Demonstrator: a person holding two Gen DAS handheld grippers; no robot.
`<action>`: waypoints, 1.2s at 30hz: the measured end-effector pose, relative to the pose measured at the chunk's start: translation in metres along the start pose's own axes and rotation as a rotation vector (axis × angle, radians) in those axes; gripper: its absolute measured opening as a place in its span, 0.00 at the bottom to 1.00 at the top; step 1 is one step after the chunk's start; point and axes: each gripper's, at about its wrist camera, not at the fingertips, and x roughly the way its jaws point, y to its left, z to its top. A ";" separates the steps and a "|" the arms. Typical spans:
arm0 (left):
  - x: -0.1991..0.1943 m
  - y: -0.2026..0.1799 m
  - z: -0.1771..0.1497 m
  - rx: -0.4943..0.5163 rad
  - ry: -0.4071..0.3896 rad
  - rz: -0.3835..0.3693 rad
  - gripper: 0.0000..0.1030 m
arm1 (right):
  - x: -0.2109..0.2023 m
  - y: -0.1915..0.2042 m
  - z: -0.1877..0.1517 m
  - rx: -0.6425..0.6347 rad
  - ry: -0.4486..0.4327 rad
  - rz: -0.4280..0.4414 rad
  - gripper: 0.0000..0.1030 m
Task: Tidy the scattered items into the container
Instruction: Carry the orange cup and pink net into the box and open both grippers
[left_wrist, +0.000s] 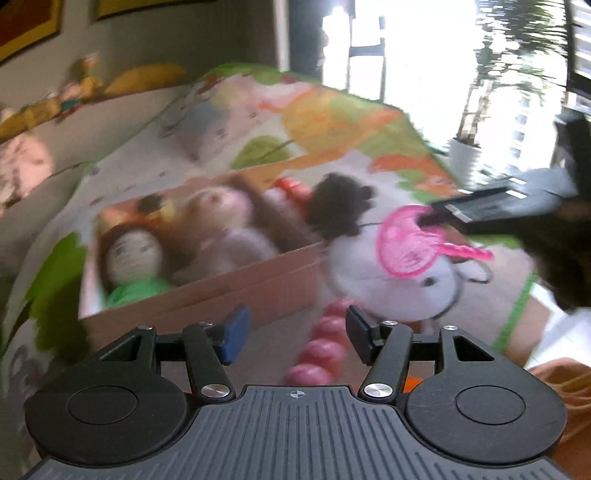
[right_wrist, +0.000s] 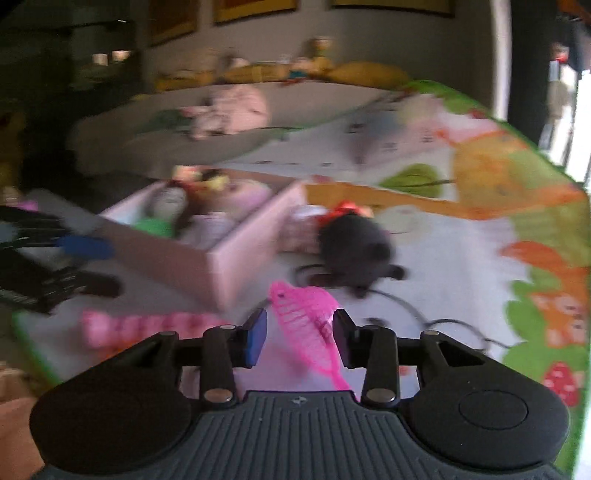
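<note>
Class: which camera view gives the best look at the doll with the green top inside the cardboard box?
The left wrist view: the doll lies near, with face and green top readable. In the right wrist view the doll is farther, smaller and blurred, partly behind the box wall.

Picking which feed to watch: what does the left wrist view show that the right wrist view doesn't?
Left wrist only: a white plush lying under the pink net toy, and the empty left gripper seen from behind. Right wrist only: the pink net toy between the right gripper fingers, and a strawberry print on the mat. Both: the cardboard box of dolls, the black plush, the pink beads.
</note>
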 end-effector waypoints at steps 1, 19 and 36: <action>-0.003 0.005 -0.001 -0.007 0.002 0.015 0.61 | -0.003 0.000 0.002 -0.003 -0.011 0.010 0.40; 0.019 -0.055 -0.021 0.219 0.194 -0.208 0.72 | 0.015 0.010 -0.023 -0.110 0.095 0.086 0.71; -0.012 -0.036 -0.024 0.170 0.129 -0.115 0.50 | 0.020 0.036 -0.005 -0.009 0.148 0.148 0.57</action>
